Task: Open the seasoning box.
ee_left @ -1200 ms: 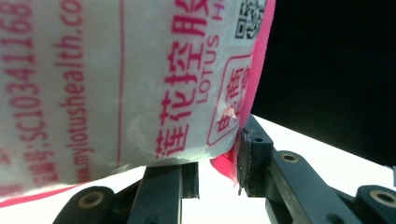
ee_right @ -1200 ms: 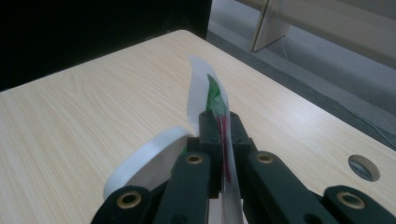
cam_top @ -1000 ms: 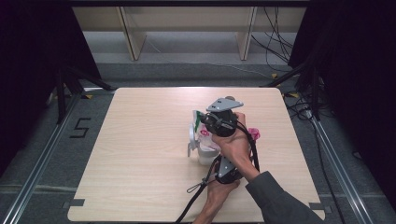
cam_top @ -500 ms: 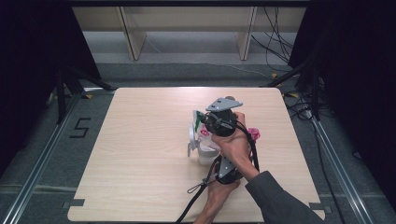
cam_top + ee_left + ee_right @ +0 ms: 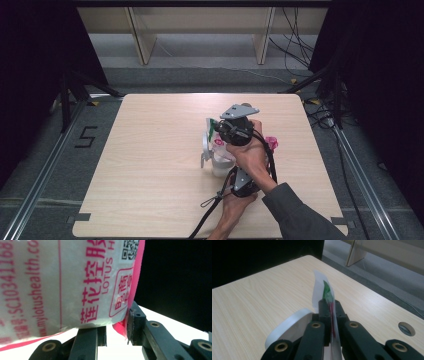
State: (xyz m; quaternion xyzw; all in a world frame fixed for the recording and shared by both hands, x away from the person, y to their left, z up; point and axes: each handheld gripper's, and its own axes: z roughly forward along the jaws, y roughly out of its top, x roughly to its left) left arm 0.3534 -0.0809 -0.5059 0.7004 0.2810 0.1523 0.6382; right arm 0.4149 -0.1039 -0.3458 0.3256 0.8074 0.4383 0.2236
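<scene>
A white pouch (image 5: 62, 282) with pink print hangs in front of my left gripper (image 5: 117, 325). Its jaws hold the pouch's pink lower edge; in the high view a pink corner of the pouch (image 5: 270, 143) sticks out past the hand. My right gripper (image 5: 329, 306), the one with the grey plate (image 5: 240, 110), is shut on a thin clear strip with green and red print (image 5: 325, 291). In the high view that strip (image 5: 210, 129) stands up left of the right gripper (image 5: 216, 131). A white round container (image 5: 220, 164) sits below both grippers.
The two hands cross right of the middle of the light wooden table (image 5: 150, 165). The container's white rim (image 5: 287, 326) lies just left of the right gripper's jaws. A round hole (image 5: 406, 329) is in the tabletop. Shelf legs and cables stand on the floor beyond the far edge.
</scene>
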